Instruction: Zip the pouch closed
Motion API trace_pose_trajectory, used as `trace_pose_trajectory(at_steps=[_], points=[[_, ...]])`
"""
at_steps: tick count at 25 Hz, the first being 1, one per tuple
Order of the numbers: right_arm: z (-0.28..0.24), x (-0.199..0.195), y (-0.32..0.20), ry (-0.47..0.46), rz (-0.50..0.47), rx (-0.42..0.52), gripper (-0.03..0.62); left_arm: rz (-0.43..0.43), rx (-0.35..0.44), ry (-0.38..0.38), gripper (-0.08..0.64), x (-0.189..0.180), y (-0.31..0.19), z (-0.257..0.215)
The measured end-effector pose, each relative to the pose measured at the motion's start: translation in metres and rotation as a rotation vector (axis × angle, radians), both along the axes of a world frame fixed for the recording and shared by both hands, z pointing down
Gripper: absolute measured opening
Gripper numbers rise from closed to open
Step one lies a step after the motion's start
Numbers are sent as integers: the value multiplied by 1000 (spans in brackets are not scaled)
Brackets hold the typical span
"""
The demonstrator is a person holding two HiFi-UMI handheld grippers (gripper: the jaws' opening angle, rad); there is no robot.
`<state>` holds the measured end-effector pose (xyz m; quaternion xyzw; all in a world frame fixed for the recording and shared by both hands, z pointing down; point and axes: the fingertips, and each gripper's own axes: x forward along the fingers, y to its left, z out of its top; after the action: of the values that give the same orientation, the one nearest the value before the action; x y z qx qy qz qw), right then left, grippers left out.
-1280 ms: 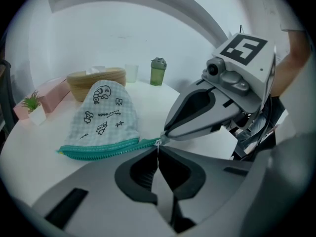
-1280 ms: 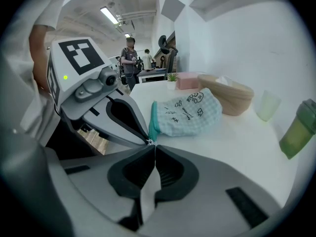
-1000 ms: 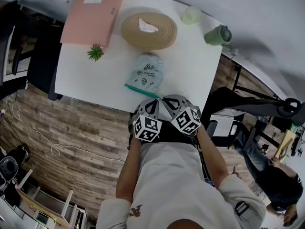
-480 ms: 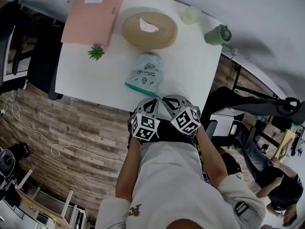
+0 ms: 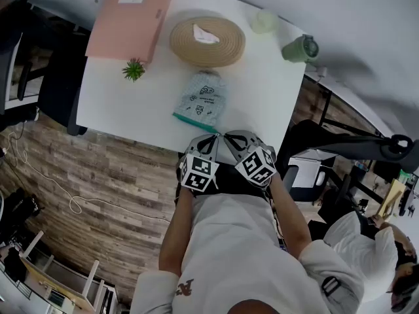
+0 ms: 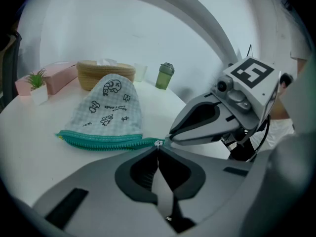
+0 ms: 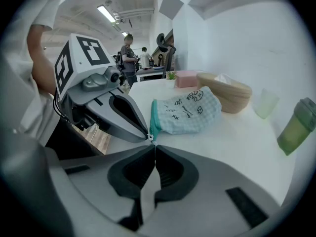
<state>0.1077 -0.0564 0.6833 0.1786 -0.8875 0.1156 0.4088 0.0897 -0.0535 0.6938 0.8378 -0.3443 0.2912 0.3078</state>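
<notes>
A pale checked pouch (image 5: pixel 201 97) with small black drawings lies flat on the white table (image 5: pixel 118 110). Its teal zipper (image 5: pixel 194 123) runs along the edge nearest me. Both grippers hover at the table's front edge, tips together at the zipper's right end. My left gripper (image 5: pixel 216 138) is shut, and so is my right gripper (image 5: pixel 226 136). In the left gripper view the small silver zipper pull (image 6: pixel 158 143) sits right at my left gripper's (image 6: pixel 158 148) closed tips, with the right gripper (image 6: pixel 171 138) beside it. I cannot tell whether the pull is pinched.
Behind the pouch stand a round woven basket (image 5: pixel 207 41) holding tissue, a pink box (image 5: pixel 127 18), a small potted plant (image 5: pixel 133 70), a clear cup (image 5: pixel 264 21) and a green bottle (image 5: pixel 300 48). A person in white (image 5: pixel 373 254) is at the lower right.
The left gripper has rolled slightly in place. The pouch and the right gripper have not moved. A person in white has come into view at the lower right.
</notes>
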Motion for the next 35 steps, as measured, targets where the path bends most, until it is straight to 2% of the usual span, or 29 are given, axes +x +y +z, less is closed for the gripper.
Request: trace_pose_trajectory(at_steps=[5, 9, 17, 35], points=[[5, 10, -1, 33, -3, 9, 5, -23, -6, -6, -3, -8, -2, 1], [6, 12, -1, 34, -12, 8, 5, 0, 5, -30, -3, -8, -4, 1], [7, 16, -3, 43, 6, 11, 5, -38, 15, -77, -3, -18, -10, 2], [8, 23, -10, 58, 27, 14, 5, -77, 20, -107, -3, -40, -22, 2]])
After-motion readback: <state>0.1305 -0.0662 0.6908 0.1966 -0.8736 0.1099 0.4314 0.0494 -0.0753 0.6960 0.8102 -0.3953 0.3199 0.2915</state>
